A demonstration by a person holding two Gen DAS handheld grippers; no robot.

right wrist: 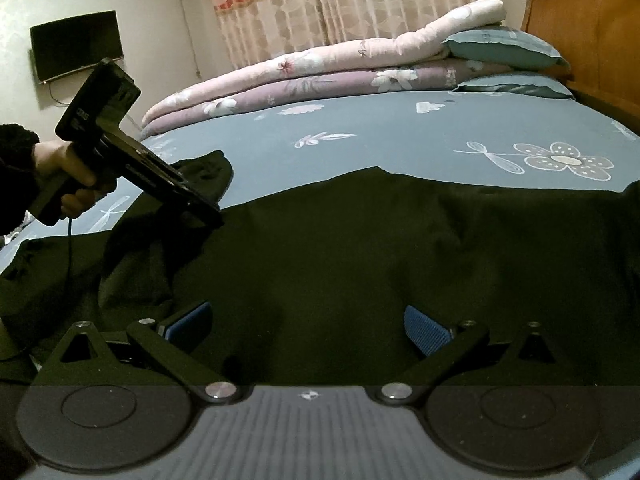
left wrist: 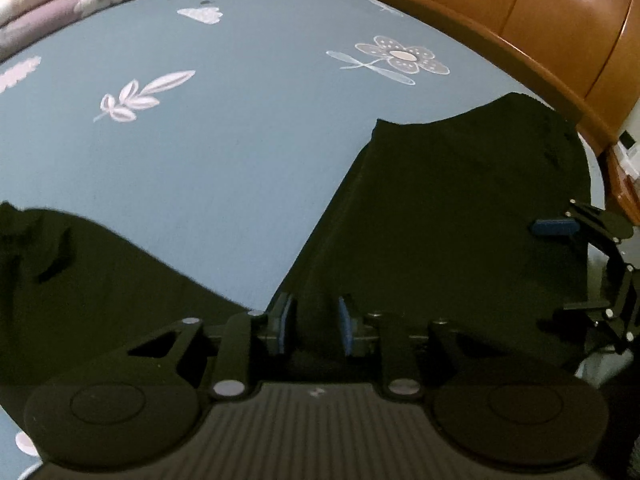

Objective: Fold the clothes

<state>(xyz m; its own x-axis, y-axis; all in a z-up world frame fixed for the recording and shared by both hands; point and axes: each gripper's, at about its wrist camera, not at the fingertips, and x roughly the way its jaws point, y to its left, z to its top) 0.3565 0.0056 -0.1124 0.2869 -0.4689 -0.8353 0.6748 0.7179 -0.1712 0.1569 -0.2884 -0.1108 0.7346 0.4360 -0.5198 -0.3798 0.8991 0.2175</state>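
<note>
Left-wrist view. At far left a dark fold of the black garment lies on the blue bedsheet, which carries white leaf and flower prints. At centre the left gripper has its blue pads drawn close together, with a pinch of the garment's cloth held between them. To the right the garment's main panel spreads over the sheet toward the wooden headboard. At the right edge the right gripper shows (one blue pad visible), over the garment's edge.

Right-wrist view. At left a hand holds the left gripper, its tip sunk in bunched black cloth. Across the middle the black garment lies spread on the bedsheet. In the foreground the right gripper stands with jaws wide apart, nothing between them, the cloth beneath. Behind lie a folded quilt, pillows and curtains; a wall screen hangs at upper left.
</note>
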